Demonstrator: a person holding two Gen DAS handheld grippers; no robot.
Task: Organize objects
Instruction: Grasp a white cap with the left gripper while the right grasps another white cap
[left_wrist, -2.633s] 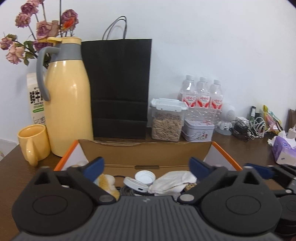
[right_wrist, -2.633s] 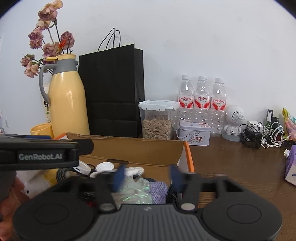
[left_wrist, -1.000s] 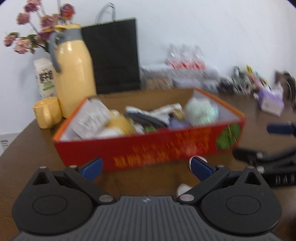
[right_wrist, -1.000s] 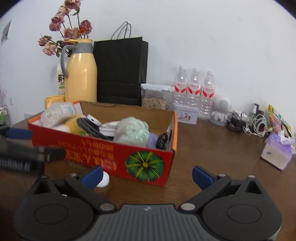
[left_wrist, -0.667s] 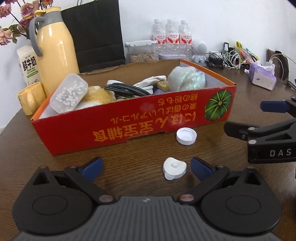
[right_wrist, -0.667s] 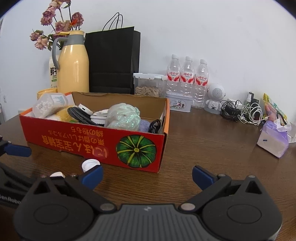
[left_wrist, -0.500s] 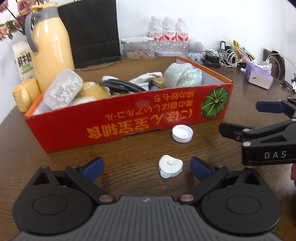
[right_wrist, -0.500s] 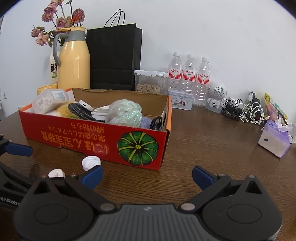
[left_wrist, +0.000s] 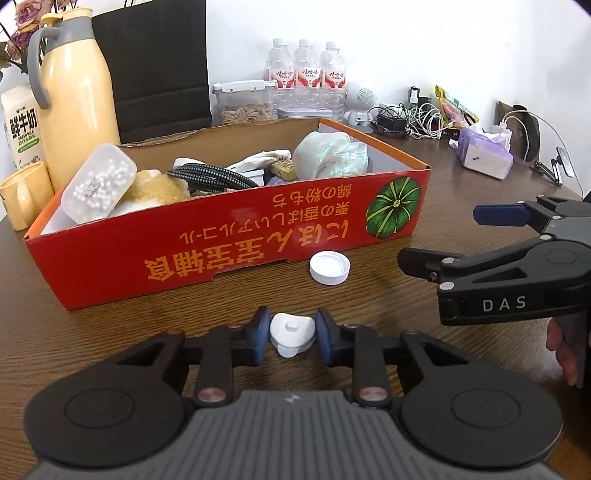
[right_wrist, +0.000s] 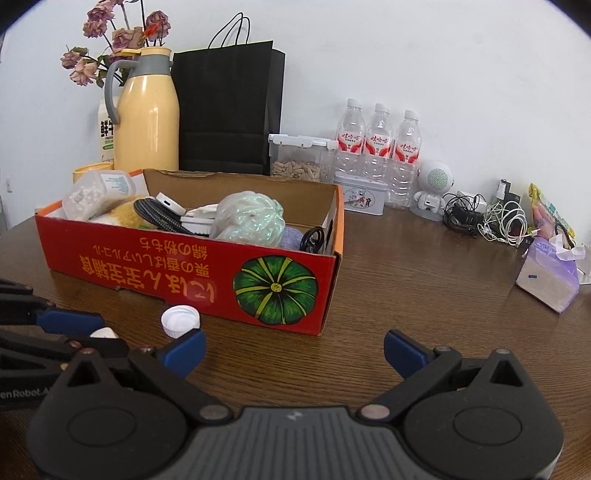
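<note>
Centrally, a red box printed with a green pumpkin is sitting on the brown table, and it is being shown packed with loose things: a clear tub of white beads leaning at its left end, a yellow sponge-like lump, a braided black cable, a white cloth, a pale green shimmering bundle toward the right end, and a black ring-shaped item in the right corner. Behind the box, seeds are being held in a clear jar with a white clip lid.

Compared with half a second ago, when the left gripper's pads were standing wide apart around it, the small white cap is now being closed on by the left gripper, with both blue pads at or against the cap's sides. The cap is lying on the table just in front of the box. The right gripper is being held with its pads far apart and nothing between them, as before.

A round white lid is lying open side up, just beside the box's front wall, beyond the gripped cap. At the back, a yellow jug, a black bag, a mug, a milk carton, three bottles, tangled cables and a purple tissue pack are standing along the wall. Part of the right gripper is crossing the left view's right edge, with a person's fingers being glimpsed beneath it.
</note>
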